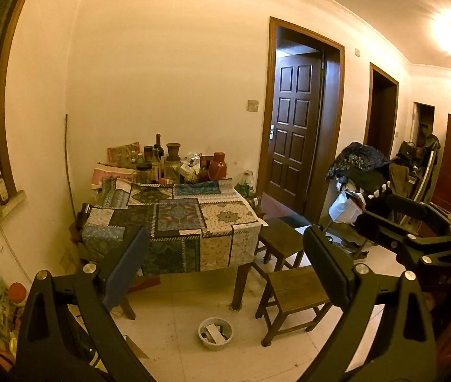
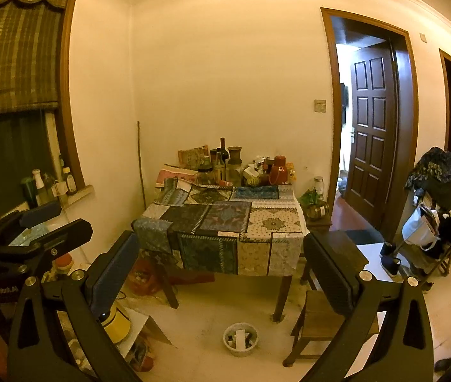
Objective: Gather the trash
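Both the left gripper (image 1: 225, 248) and right gripper (image 2: 222, 251) gape wide and empty, facing the cloth-covered desk (image 2: 225, 222) above a floor bin (image 2: 240, 339).

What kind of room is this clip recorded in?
Likely a lived-in home dining area: a cloth-covered table crowded with bottles, wooden stools beside it, panelled interior door open.

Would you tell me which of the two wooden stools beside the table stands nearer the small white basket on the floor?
The front stool, right of the white basket; the other stool stands behind it, beside the table.
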